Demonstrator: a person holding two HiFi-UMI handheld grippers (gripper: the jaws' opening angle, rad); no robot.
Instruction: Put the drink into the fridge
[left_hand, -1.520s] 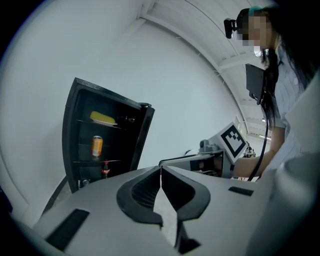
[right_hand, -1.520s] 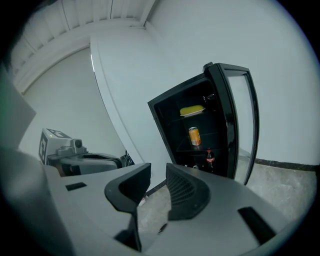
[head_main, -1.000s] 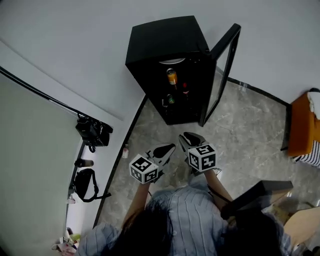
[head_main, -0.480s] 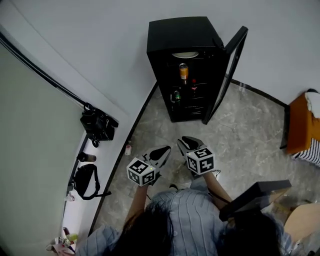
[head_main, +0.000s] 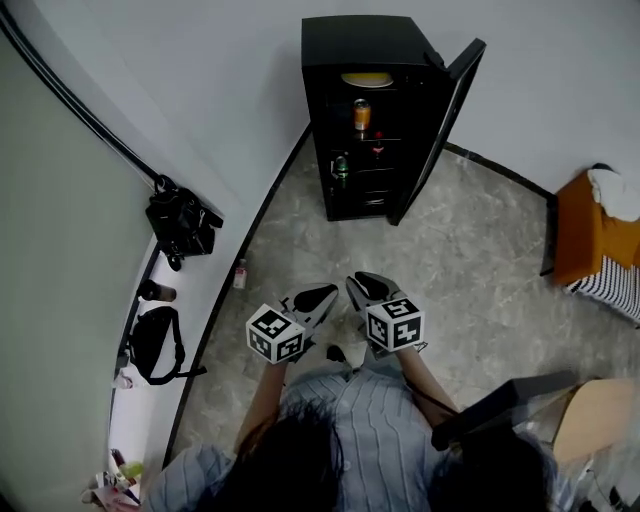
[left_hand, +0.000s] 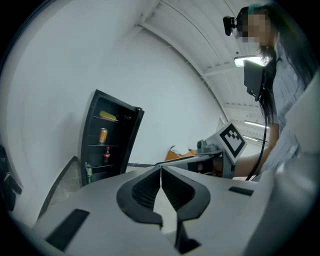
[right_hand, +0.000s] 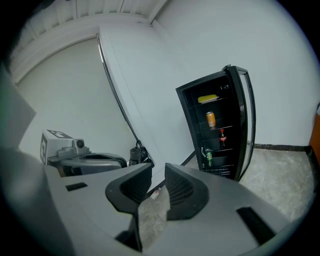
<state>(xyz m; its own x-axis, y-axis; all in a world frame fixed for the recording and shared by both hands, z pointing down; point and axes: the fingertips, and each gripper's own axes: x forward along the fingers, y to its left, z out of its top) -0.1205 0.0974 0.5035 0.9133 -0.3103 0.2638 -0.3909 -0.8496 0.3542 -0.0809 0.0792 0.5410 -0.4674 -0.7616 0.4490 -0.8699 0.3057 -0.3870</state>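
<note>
Drinks: orange can (head_main: 362, 115), red-capped bottle (head_main: 378, 146) and green can (head_main: 340, 167), upright on shelves inside the open fridge (head_main: 355, 40), well apart from both grippers. Likely light, rigid, smooth, dentable; take mid-body, gently. Left gripper (left_hand: 160, 167): jaws pressed together, empty. Right gripper (right_hand: 157, 172): jaws narrowly apart, just closing, nothing between.

fridge (head_main: 395, 120) farther off, more upright in view

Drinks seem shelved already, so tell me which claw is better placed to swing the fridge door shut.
Probably the right claw: the open door stands at the right of the fridge, nearer that claw. The left claw sits further over. Both are empty and well short of the fridge.
</note>
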